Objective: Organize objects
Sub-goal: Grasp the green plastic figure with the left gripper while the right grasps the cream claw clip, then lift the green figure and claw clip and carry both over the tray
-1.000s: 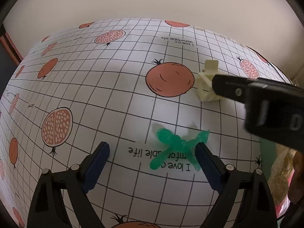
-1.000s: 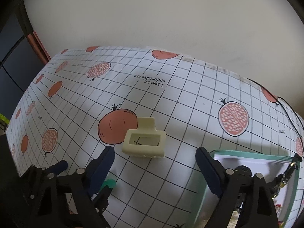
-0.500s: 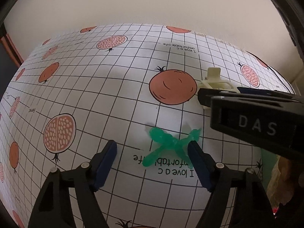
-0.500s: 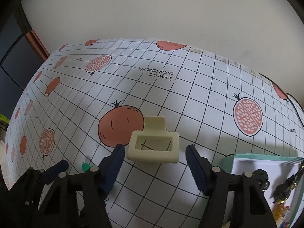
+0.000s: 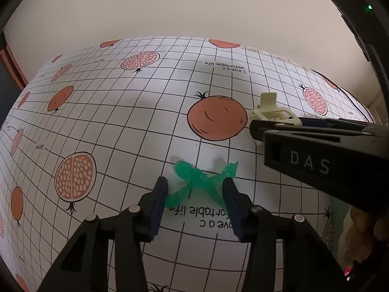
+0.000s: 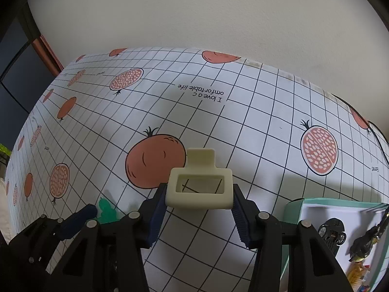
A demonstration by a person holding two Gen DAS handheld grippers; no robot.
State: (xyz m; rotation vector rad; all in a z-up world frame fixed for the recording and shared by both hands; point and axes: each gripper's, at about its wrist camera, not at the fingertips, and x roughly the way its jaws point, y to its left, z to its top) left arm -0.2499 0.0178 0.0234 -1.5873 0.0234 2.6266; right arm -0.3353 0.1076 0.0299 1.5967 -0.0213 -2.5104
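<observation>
Right wrist view: your right gripper (image 6: 198, 198) pads now pinch the matte cream rectangular plastic frame (image 6: 199, 185) on the gridded tablecloth (image 6: 255, 121).
Left gripper (image 5: 195, 194) narrowed from wide, flanking the translucent green X-shaped toy (image 5: 201, 182), contact unclear.

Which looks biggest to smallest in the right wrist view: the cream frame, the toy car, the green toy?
1. Cream frame, though it sits nearest the camera.
2. Toy car in the box.
3. Green toy, mostly hidden behind the left claw, so its rank is unsure.
</observation>
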